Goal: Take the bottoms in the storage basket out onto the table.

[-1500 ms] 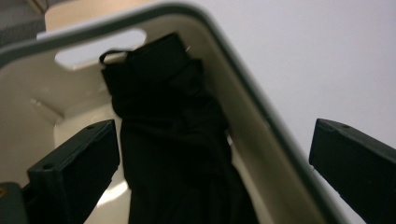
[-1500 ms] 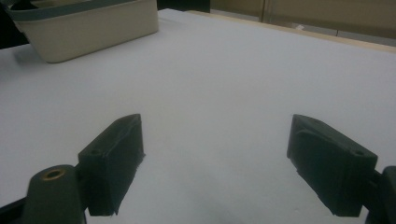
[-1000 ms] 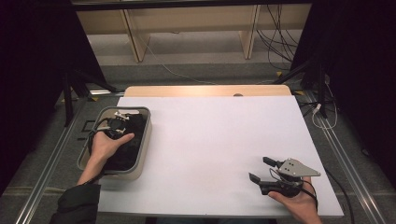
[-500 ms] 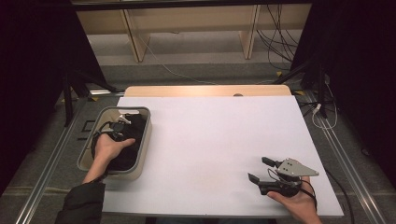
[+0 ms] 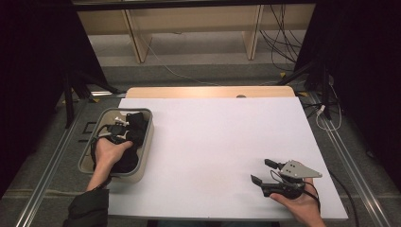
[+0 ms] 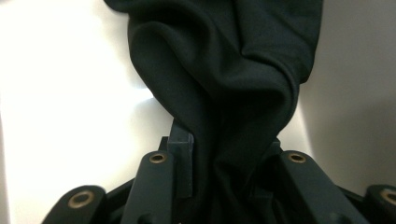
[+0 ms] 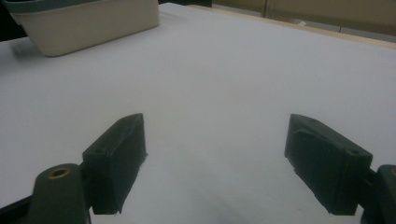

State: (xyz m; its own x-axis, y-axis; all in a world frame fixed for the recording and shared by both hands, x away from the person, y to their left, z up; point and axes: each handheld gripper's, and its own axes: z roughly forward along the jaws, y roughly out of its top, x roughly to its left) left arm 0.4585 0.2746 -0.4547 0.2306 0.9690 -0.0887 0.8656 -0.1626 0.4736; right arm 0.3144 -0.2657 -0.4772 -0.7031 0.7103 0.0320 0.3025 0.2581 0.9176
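Left gripper (image 6: pixel 219 186) pinches black cloth (image 6: pixel 224 79) inside bin (image 5: pixel 146 142); right gripper (image 7: pixel 215 163) wide.

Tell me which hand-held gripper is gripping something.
The left hand-held gripper, down in the beige bin, is clamped on black cloth; the right one sits open over bare table.

Plain white table top (image 5: pixel 213 156), no pattern, with a light wood strip (image 5: pixel 208 91) along its far edge. Cream, beige-walled plastic bin (image 5: pixel 144 146) had a grey-looking rim, though the poor light made that uncertain. Solid black cloth (image 6: pixel 224 93) in it, matte, no print. Left gripper (image 5: pixel 116 130) was black with small white parts. Right gripper (image 5: pixel 265 172) was black, with a light grey three-cornered plate on top and brass-coloured rivets at the jaw pivots. Dark sleeve (image 5: pixel 87 210) on the left arm. Grey floor, black drapes at both sides.
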